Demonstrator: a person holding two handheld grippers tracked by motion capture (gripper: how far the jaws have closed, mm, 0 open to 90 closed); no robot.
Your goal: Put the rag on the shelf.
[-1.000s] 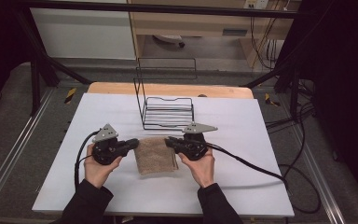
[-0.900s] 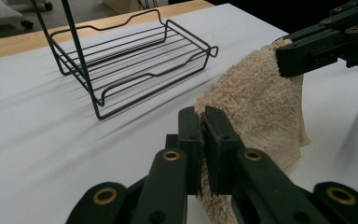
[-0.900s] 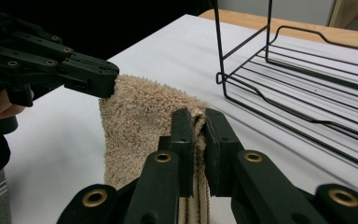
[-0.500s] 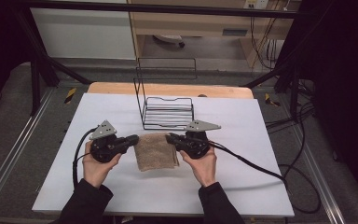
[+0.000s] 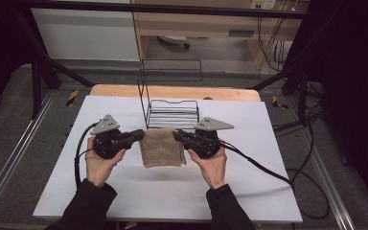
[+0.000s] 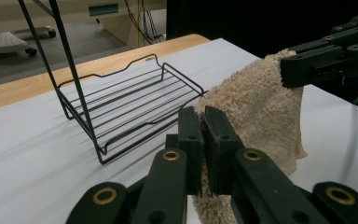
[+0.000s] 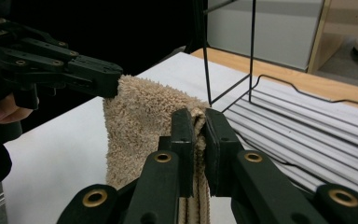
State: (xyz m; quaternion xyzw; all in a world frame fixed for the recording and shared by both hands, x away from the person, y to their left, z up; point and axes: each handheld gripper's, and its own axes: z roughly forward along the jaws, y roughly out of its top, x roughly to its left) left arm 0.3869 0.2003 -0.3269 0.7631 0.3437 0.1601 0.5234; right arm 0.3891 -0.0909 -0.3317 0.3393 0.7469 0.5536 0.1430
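Two grippers hold one beige terry towel (image 5: 162,147) near the middle of the white worktop (image 5: 124,196) in the high view: the left gripper (image 5: 138,135) pinches its left far corner, the right gripper (image 5: 177,135) its right far corner, and the cloth hangs folded between them, just in front of a black wire rack (image 5: 172,114) that stands toward the worktop's far edge. In the left gripper view, the jaws are pressed together on a fold of the towel (image 6: 261,112), with the right gripper (image 6: 286,74) clamped on the opposite corner and the wire rack (image 6: 126,109) beside it. In the right gripper view, the jaws squeeze the towel (image 7: 140,121) edge, the left gripper (image 7: 116,81) bites the far corner, and the wire rack (image 7: 303,126) lies just beyond.
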